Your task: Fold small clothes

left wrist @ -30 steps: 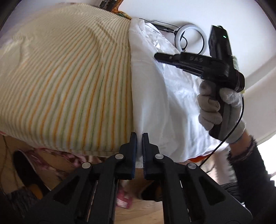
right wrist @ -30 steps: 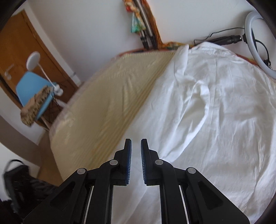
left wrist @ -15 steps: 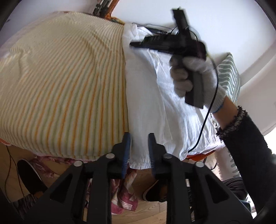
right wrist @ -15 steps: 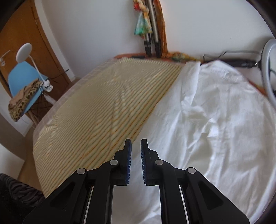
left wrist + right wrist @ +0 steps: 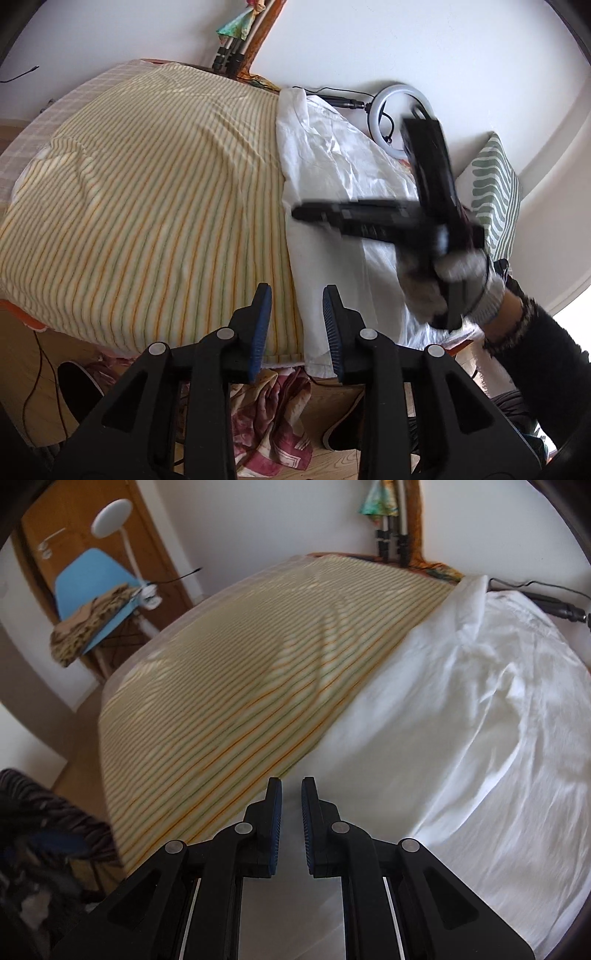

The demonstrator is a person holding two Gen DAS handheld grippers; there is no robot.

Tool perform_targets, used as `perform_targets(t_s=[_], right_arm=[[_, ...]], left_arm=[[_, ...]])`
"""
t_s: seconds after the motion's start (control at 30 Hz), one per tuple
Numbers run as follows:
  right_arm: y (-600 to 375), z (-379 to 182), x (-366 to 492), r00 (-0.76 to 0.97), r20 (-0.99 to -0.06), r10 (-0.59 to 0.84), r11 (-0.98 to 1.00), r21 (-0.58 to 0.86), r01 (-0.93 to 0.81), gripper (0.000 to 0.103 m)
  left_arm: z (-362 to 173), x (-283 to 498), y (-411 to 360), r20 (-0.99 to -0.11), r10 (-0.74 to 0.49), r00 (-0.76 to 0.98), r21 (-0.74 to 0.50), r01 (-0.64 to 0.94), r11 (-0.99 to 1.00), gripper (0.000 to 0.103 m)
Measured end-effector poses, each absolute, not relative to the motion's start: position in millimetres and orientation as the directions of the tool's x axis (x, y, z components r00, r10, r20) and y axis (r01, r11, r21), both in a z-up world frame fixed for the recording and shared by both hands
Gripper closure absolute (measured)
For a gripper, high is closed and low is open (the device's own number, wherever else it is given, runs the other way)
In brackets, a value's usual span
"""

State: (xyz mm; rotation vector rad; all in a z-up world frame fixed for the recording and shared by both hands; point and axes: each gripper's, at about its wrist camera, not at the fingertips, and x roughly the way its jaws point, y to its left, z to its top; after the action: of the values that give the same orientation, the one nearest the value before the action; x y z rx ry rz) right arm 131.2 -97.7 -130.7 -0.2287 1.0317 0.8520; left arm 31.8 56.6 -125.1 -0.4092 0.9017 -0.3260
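No legible text, label, brand or number is found in either view. Faint markings are seen on the side of the right gripper (image 5: 373, 221), blurred by motion and not readable.

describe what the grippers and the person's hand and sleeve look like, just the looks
Both the left gripper and the right gripper are matte black, with angular linkage arms, silver round rivets and blue ribbed pads on the fingertips. The right hand wears a grey-white knit glove, above a dark fuzzy sleeve.
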Motion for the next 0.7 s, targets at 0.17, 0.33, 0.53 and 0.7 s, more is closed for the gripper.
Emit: perform_targets(t_s=[0.17, 0.33, 0.53, 0.7], right_arm=[[-105.9, -127.9, 86.1, 0.213, -0.812, 0.544, 0.651, 0.248, -0.717, 0.090], [-108.6, -124.2, 47.4, 0.113, -0.829, 0.548, 0.595, 0.292, -0.748, 0.090], [-148.0, -84.5, 20.3, 0.163, -0.804, 0.572, 0.621, 0.295, -0.726, 0.090], [-211.4, -44.9, 14.5, 0.336, -0.727, 0.599, 0.718, 0.301, -0.628, 0.088]], left_arm=[[-120.5, 31.5, 65.2, -0.680, -0.410, 0.608, -0.462, 0.078, 0.883, 0.075], [-115.4, 27.9, 66.3, -0.674, -0.385, 0.630, -0.439, 0.078, 0.895, 0.075], [-113.4, 25.6, 48.0, -0.681, -0.369, 0.633, -0.371, 0.136, 0.919, 0.075], [-120.7, 33.2, 21.3, -0.703, -0.392, 0.594, -0.343, 0.199, 0.918, 0.075]])
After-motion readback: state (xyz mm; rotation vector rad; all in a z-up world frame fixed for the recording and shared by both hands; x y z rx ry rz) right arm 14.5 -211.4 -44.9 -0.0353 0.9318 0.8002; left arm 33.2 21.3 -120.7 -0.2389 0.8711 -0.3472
